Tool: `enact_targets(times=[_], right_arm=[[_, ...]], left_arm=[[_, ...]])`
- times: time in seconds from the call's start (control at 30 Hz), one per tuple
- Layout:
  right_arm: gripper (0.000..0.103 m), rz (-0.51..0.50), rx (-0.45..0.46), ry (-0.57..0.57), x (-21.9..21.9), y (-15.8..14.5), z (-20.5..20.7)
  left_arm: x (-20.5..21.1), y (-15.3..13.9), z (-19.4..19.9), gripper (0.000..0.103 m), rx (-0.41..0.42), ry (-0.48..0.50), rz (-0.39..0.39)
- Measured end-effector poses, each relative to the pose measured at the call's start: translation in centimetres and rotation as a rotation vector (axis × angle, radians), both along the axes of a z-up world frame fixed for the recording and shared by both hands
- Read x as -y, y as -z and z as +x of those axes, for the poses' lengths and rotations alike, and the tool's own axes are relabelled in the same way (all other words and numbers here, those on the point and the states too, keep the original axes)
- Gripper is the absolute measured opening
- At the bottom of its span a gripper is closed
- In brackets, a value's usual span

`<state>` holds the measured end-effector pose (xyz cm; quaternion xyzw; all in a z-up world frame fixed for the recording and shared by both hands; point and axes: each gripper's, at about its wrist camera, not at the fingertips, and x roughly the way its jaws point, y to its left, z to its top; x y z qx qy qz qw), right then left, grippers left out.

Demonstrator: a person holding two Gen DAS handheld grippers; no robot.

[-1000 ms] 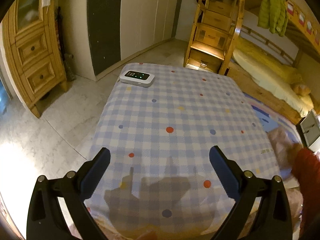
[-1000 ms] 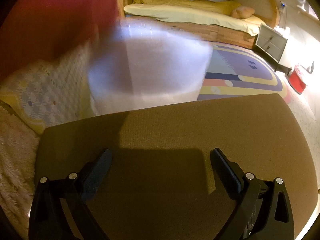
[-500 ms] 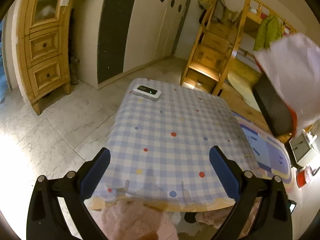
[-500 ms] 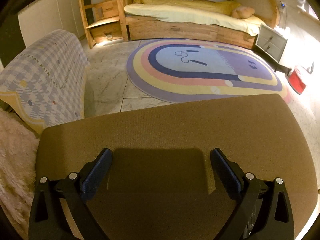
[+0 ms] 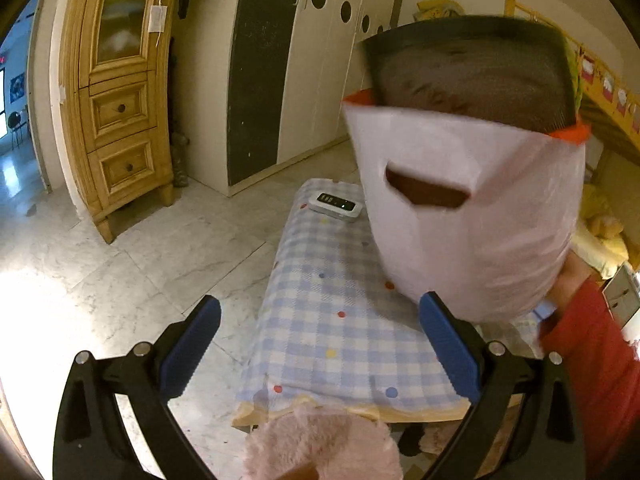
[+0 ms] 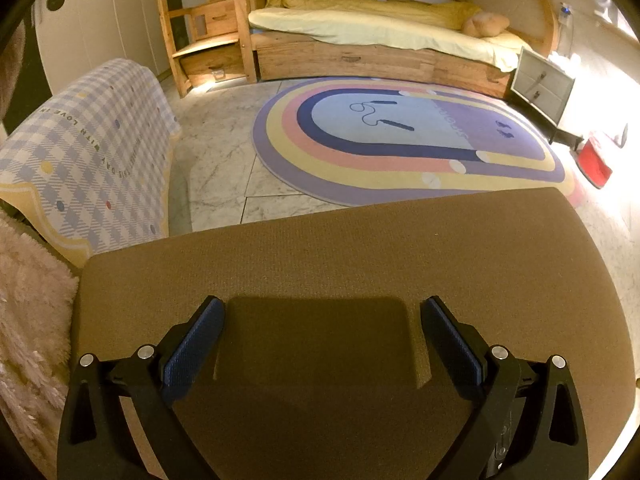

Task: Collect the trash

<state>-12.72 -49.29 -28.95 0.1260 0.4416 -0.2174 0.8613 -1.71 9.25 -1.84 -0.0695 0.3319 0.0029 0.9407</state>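
A white plastic bag with a cut-out handle and an orange inner rim hangs in the upper right of the left wrist view. A hand in a red sleeve holds it at its right side. A dark mesh panel stands behind the bag's top. My left gripper is open and empty, above the near end of the checked tablecloth, its right finger just under the bag. My right gripper is open and empty over a brown mesh chair surface. No loose trash shows.
A white device lies at the table's far end. Pink fluffy fabric sits below the left gripper. A wooden cabinet stands left. In the right wrist view are an oval rug, a bed, a red bin.
The left gripper has pulled up and back from the table. The white bag swung in from the right and now fills the upper right. The right gripper has stayed over the chair.
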Motion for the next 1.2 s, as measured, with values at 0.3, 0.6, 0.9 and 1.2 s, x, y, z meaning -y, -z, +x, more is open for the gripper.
enact_targets(times=[0.3,0.6,0.9,1.2], right_arm=[[0.097,0.000,0.000,0.000,0.0,0.0,0.0],[0.097,-0.001,-0.001,0.001,0.0,0.0,0.1],[0.097,0.000,-0.001,0.001,0.0,0.0,0.1],[0.097,-0.001,-0.001,0.001,0.0,0.0,0.1]], left_arm=[[2.2,1.5,3.0,0.096,-0.063,0.036,0.012],[3.2,1.9,2.5,0.096,-0.084,0.043,0.041],[2.8,2.3,3.2,0.096,-0.113,0.008,0.017],[2.9,2.3,2.4,0.096,-0.103,0.011,0.000]])
